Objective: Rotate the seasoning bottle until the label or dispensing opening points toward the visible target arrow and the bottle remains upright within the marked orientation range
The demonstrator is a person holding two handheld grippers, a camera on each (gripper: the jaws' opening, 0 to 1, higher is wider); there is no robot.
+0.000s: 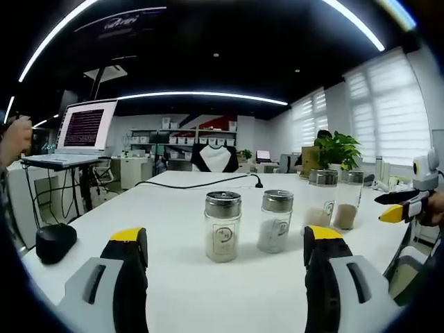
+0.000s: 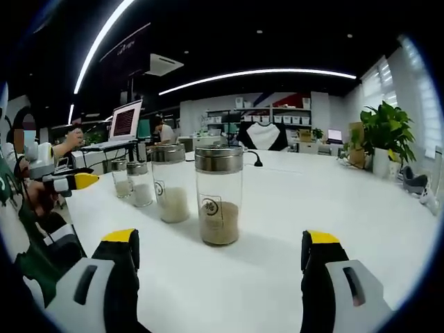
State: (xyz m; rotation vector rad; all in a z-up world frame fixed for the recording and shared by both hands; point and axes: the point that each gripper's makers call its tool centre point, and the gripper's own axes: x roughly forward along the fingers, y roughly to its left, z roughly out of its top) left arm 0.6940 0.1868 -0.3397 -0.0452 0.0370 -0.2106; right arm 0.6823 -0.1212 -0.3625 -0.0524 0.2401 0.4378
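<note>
An open office under dark ceilings with curved light strips surrounds a long white table (image 1: 208, 291), where four glass seasoning bottles stand upright in a row.

The left gripper (image 1: 225, 243) has its yellow-tipped jaws spread wide with nothing between them, well short of the bottles. Just ahead of it, the left gripper view shows the near bottle (image 1: 223, 227), about half full of pale powder, its label facing the camera, and beside it the second bottle (image 1: 275, 221) holding white grains. Further right stand the third bottle (image 1: 322, 198) and the brown-filled bottle (image 1: 347, 199); the third's contents are hard to make out here. This view also takes in a black mouse (image 1: 55, 242), a black cable (image 1: 201, 184) and a laptop (image 1: 80, 132) on a stand to the left.

The right gripper (image 2: 220, 246) is likewise released, jaws far apart and holding nothing. Its view sees the same row from the other end: the brown-filled bottle (image 2: 219, 195) is nearest, label toward the camera, brown seasoning filling its lower part, then the third bottle (image 2: 171, 182) with a pale filling. A potted plant (image 2: 388, 132) stands at the right. The left gripper shows at that view's left edge, the right gripper at the left view's right edge.
</note>
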